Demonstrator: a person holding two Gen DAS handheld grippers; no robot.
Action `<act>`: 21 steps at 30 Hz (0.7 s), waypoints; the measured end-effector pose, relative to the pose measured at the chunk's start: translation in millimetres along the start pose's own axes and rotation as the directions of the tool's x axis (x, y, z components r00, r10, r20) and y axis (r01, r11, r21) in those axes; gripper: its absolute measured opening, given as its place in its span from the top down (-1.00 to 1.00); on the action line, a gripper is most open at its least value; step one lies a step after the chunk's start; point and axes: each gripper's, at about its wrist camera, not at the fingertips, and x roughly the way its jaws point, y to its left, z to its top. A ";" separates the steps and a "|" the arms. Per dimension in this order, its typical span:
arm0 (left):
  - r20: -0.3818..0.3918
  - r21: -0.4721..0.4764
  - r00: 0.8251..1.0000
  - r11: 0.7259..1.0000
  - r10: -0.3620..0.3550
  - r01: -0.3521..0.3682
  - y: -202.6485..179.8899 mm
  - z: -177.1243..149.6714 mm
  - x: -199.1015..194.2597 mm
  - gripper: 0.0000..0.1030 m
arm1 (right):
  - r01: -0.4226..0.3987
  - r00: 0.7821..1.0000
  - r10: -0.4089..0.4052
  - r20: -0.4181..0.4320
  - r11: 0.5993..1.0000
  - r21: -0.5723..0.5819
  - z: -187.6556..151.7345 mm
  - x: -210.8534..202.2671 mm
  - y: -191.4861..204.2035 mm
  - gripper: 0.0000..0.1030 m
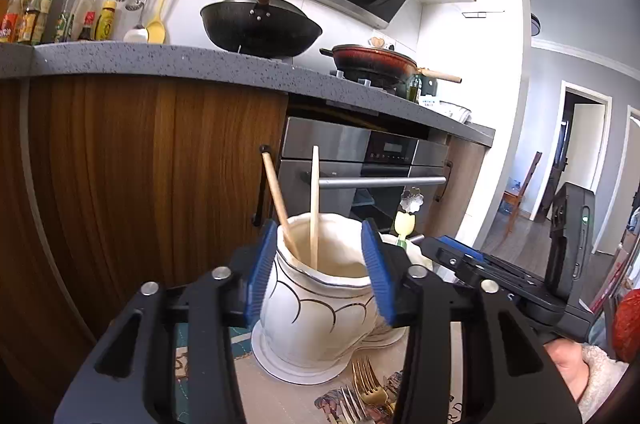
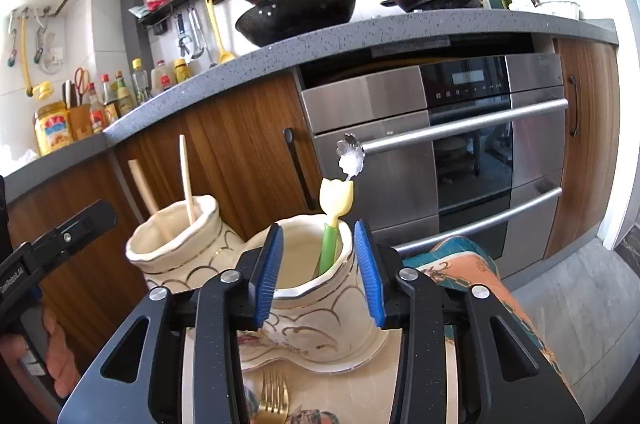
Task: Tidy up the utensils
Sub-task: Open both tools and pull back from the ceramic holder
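Left gripper (image 1: 320, 276): standing wide, blue pads flanking the left jar without visibly pressing; holding nothing.
Right gripper (image 2: 318, 276): likewise spread wide, pads either side of the right jar; carrying nothing.
Forks: lying flat just below both tools — gold fork (image 2: 274, 398) under the right one, silver fork (image 1: 354, 406) beside the gold one in the left view; still waiting to be sorted.
Fork handling: judging as thin, stiff, light, slippery metal; pinching across the narrow neck below the tines, since flat stock is hard to lift off the cloth.
Left jar (image 1: 320, 304): straight ahead between the left pads, holding two wooden sticks (image 1: 315, 208); glazed ceramic, probably heavy, brittle.
Right jar (image 2: 320, 304): between the right pads, holding a tulip-topped green utensil (image 2: 334, 220) and a flower-ended silver spoon (image 2: 351, 154).
In the way: upright handles crowding each jar mouth; risking knocking them when dropping a fork in.
Beyond: oven (image 2: 460, 152), wooden cabinets, well ahead, not interfering.
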 end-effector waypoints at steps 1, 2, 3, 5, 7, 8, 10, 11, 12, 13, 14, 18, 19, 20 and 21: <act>0.005 0.002 1.000 1.000 0.007 -0.007 -0.4 -0.3 -1.8 -0.12 | 0.000 1.000 0.000 0.002 1.000 -0.002 0.3 -2.3 0.5 0.07; 0.014 0.005 1.000 1.000 0.021 -0.021 -0.8 -1.7 -4.9 -0.29 | 0.001 1.000 -0.001 0.005 1.000 -0.003 0.1 -4.6 0.7 -0.10; 0.019 0.009 0.999 0.999 0.031 -0.031 -1.1 -3.6 -7.3 -0.35 | 0.003 1.000 -0.003 0.009 1.000 -0.005 -0.2 -7.4 1.4 -0.20; 0.016 0.019 0.998 0.998 0.058 -0.059 -0.7 -8.1 -10.7 -0.51 | 0.007 1.000 -0.007 0.022 1.000 -0.014 -1.9 -15.4 2.5 -0.61; 0.006 0.022 0.997 0.996 0.082 -0.082 1.5 -13.3 -12.9 -0.74 | 0.015 0.999 -0.014 0.038 1.000 -0.027 -5.9 -24.3 4.0 -0.81; -0.010 0.024 0.996 0.996 0.089 -0.089 3.0 -18.0 -13.6 -0.78 | 0.018 0.999 -0.017 0.040 0.999 -0.032 -7.2 -26.9 4.4 -0.84; -0.044 0.029 0.993 0.994 0.107 -0.105 5.4 -24.6 -13.5 -0.87 | 0.031 0.999 -0.029 0.037 0.998 -0.049 -13.3 -33.7 5.0 -0.88; -0.061 0.033 0.992 0.993 0.115 -0.113 6.4 -29.1 -14.5 -0.89 | 0.036 0.999 -0.034 0.035 0.998 -0.058 -16.2 -36.5 5.6 -0.89; -0.074 0.038 0.990 0.992 0.120 -0.117 6.9 -32.0 -14.9 -0.89 | 0.041 0.999 -0.039 0.033 0.997 -0.067 -19.4 -39.4 6.2 -0.90; -0.089 0.043 0.988 0.992 0.126 -0.123 7.3 -35.5 -16.1 -0.89 | 0.045 0.999 -0.042 0.029 0.996 -0.084 -23.3 -43.1 7.4 -0.90; -0.110 0.048 0.985 0.991 0.133 -0.128 7.6 -39.5 -17.0 -0.89 | 0.049 0.999 -0.047 0.023 0.994 -0.100 -27.0 -46.4 8.5 -0.90; -0.193 0.050 0.970 0.989 0.146 -0.139 8.9 -53.3 -22.1 -0.89 | 0.062 0.998 -0.062 0.000 0.988 -0.141 -41.2 -57.0 10.9 -0.90; -0.209 0.050 0.967 0.989 0.149 -0.142 8.9 -56.2 -23.4 -0.89 | 0.064 0.998 -0.066 -0.011 0.987 -0.150 -45.1 -59.6 11.3 -0.90; -0.225 0.050 0.963 0.988 0.151 -0.143 8.9 -59.0 -24.3 -0.89 | 0.068 0.997 -0.072 -0.021 0.985 -0.157 -48.3 -61.6 11.4 -0.90; -0.246 0.056 0.957 0.988 0.152 -0.143 8.5 -63.5 -25.7 -0.89 | 0.072 0.997 -0.077 -0.025 0.984 -0.160 -51.1 -63.5 11.2 -0.90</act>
